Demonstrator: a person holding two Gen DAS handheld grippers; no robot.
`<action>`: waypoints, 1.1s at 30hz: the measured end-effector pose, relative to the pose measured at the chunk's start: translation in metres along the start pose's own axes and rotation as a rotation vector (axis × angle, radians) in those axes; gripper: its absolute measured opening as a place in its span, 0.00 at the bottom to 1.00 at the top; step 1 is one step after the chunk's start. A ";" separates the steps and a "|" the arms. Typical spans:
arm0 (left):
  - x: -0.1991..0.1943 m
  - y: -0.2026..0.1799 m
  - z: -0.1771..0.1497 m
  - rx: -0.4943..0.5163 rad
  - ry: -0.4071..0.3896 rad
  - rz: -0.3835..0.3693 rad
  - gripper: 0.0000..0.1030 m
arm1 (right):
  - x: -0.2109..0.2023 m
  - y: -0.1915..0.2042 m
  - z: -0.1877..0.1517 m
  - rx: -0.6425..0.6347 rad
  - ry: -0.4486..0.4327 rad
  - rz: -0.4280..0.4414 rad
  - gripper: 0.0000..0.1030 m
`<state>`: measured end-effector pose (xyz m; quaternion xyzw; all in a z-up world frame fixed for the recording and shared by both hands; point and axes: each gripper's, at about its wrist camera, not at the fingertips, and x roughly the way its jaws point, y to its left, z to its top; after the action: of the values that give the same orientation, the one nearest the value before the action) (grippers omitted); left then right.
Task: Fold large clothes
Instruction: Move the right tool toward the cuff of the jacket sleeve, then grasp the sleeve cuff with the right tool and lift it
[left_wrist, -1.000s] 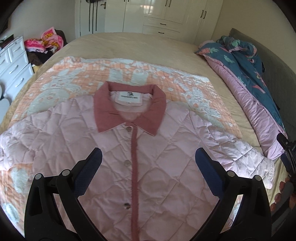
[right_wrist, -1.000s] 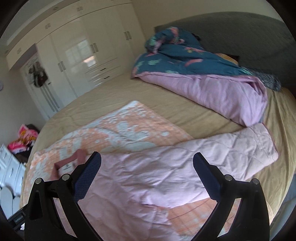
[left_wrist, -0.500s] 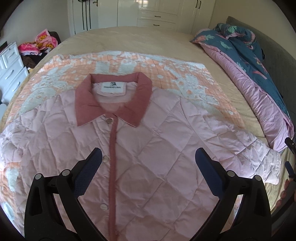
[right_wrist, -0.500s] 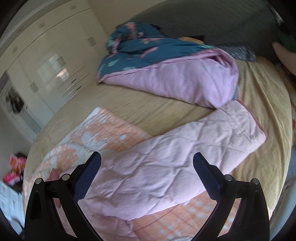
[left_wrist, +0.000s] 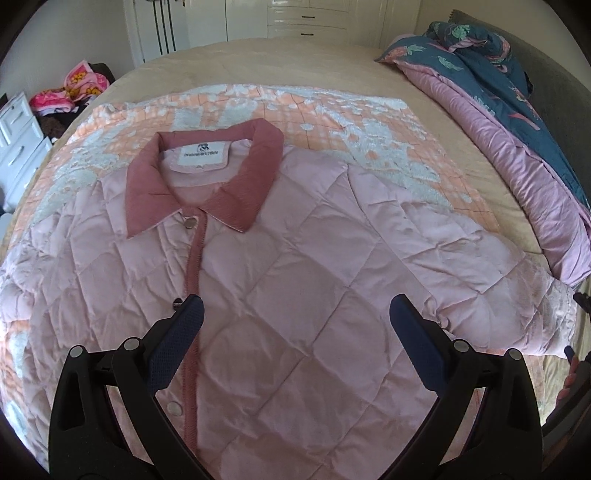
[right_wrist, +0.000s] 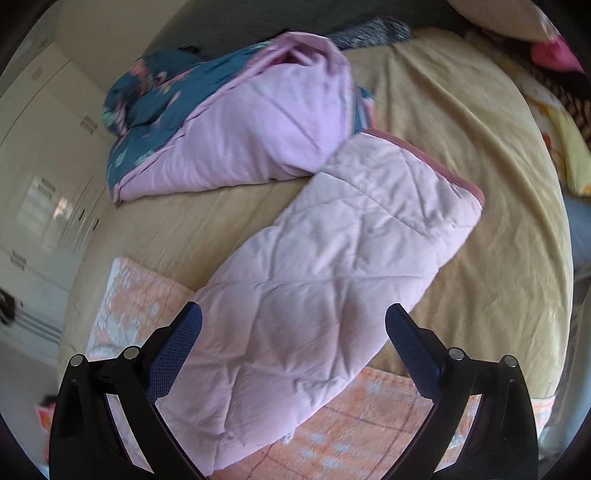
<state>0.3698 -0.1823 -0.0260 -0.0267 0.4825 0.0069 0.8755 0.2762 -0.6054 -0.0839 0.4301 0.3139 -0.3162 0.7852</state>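
A pink quilted jacket (left_wrist: 295, 266) with a dusty-rose collar (left_wrist: 207, 177) lies flat, buttoned, front up, on an orange and white blanket (left_wrist: 332, 122) on the bed. My left gripper (left_wrist: 295, 314) is open and empty above the jacket's chest. The jacket's sleeve (right_wrist: 325, 266) stretches out to the side in the right wrist view, its rose cuff (right_wrist: 443, 166) at the far end. My right gripper (right_wrist: 293, 317) is open and empty above the sleeve's upper part.
A rolled lilac and teal duvet (right_wrist: 240, 122) lies beside the sleeve's cuff; it also shows in the left wrist view (left_wrist: 517, 147). The tan bed cover (right_wrist: 461, 129) surrounds the blanket. White wardrobes (left_wrist: 288, 18) stand behind and drawers (left_wrist: 18, 147) at the left.
My left gripper has shifted right over the jacket, so the collar sits further left. My right gripper has swung right and down toward the sleeve, whose cuff end is now in full view.
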 end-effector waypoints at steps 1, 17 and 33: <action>0.002 0.000 0.000 -0.004 0.005 -0.002 0.92 | 0.002 -0.002 0.001 0.012 -0.001 -0.008 0.96; 0.010 0.023 0.015 -0.067 -0.001 0.012 0.92 | 0.056 -0.050 0.015 0.224 0.069 0.091 0.95; -0.028 0.081 0.017 -0.079 -0.054 -0.049 0.92 | -0.038 0.011 0.022 -0.002 -0.189 0.393 0.16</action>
<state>0.3665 -0.0999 0.0036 -0.0729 0.4571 0.0053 0.8864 0.2664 -0.6117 -0.0396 0.4506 0.1495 -0.1954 0.8582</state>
